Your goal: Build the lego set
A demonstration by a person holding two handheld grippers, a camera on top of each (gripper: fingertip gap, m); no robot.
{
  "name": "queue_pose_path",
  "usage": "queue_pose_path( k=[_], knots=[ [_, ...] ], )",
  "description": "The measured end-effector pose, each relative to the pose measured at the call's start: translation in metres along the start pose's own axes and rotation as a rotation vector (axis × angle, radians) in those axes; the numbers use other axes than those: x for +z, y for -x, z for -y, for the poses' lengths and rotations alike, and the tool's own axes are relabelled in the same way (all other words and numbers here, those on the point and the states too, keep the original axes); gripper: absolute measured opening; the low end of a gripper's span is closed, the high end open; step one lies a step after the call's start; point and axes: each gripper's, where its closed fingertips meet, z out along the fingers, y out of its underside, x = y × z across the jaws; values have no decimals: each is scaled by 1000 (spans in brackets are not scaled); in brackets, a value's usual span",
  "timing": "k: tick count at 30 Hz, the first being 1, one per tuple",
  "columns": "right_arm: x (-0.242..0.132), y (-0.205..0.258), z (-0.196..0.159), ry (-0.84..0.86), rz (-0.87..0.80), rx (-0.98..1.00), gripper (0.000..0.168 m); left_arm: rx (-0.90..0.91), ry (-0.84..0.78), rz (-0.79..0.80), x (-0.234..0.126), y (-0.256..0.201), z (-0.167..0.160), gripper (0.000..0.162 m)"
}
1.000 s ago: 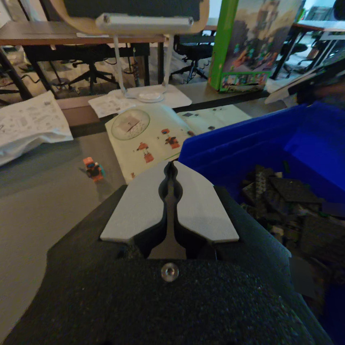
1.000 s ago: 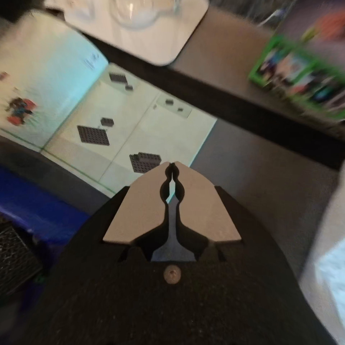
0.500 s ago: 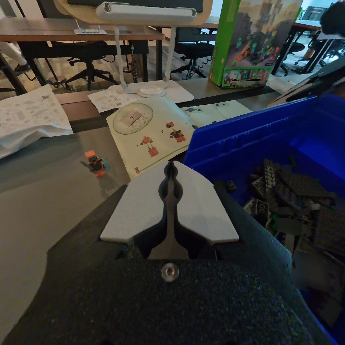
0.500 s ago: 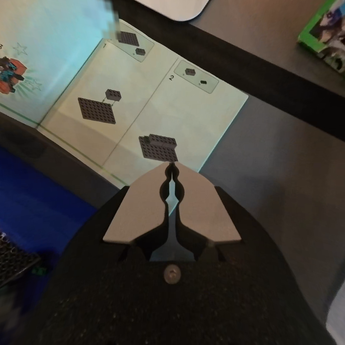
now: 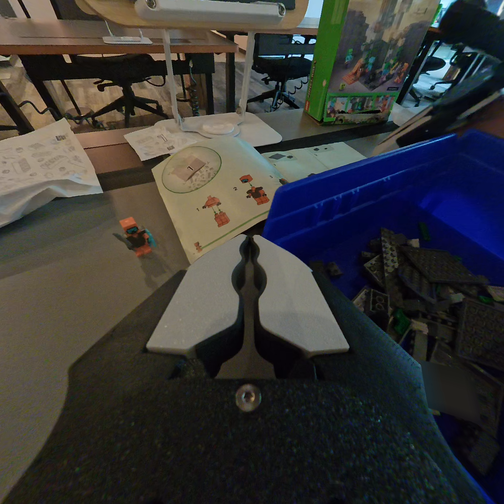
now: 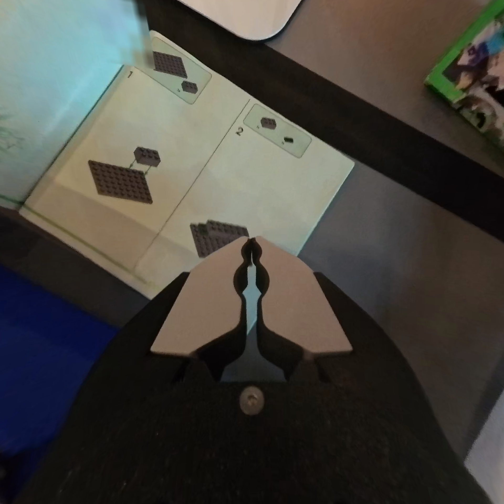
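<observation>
My left gripper (image 5: 250, 239) is shut and empty, held above the near left corner of a blue bin (image 5: 354, 191). The bin holds several dark grey plates and bricks (image 5: 425, 283). An open instruction booklet (image 5: 212, 188) lies on the grey table beyond the bin. A small orange minifigure (image 5: 135, 236) stands on the table left of the booklet. My right gripper (image 6: 251, 240) is shut and empty, hovering over the booklet's right page (image 6: 218, 174), with the bin's blue rim (image 6: 49, 308) at lower left.
A green set box (image 5: 360, 62) stands at the back right, its corner in the right wrist view (image 6: 471, 73). A white lamp base (image 5: 226, 128) sits behind the booklet. White paper bags (image 5: 41, 169) lie at the left. The other gripper's dark body (image 5: 458, 109) shows at right. Across from one pair of fingers to the other is roughly 35 centimetres.
My right gripper has moved closer over the booklet's right page, which now looks larger. The left gripper has shifted slightly, showing more of the bin's inside. Both stay shut.
</observation>
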Motion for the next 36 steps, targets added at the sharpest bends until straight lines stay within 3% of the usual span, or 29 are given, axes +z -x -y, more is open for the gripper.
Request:
queue_pose_path(
  k=[11,16,24,29,32,35,36],
  knots=[
    [20,7,23,42,-21,-30,0,-3,-15,10,-4,4,4,0],
    [9,27,35,-26,193,-68,0,10,-19,8,-6,2,6,0],
    [-16,35,3,-46,291,-95,0,16,-31,-4,-8,-1,11,0],
    [-31,14,-5,-160,181,-41,0,64,29,-75,-6,-14,4,0],
    [-53,-5,-16,-219,165,32,0,72,100,-203,-9,-28,2,20],
    [-89,-7,-40,-240,229,90,0,109,100,-268,-11,-28,17,27],
    [-103,-2,-50,-239,261,105,7,152,111,-274,-9,-25,20,32]
  ],
)
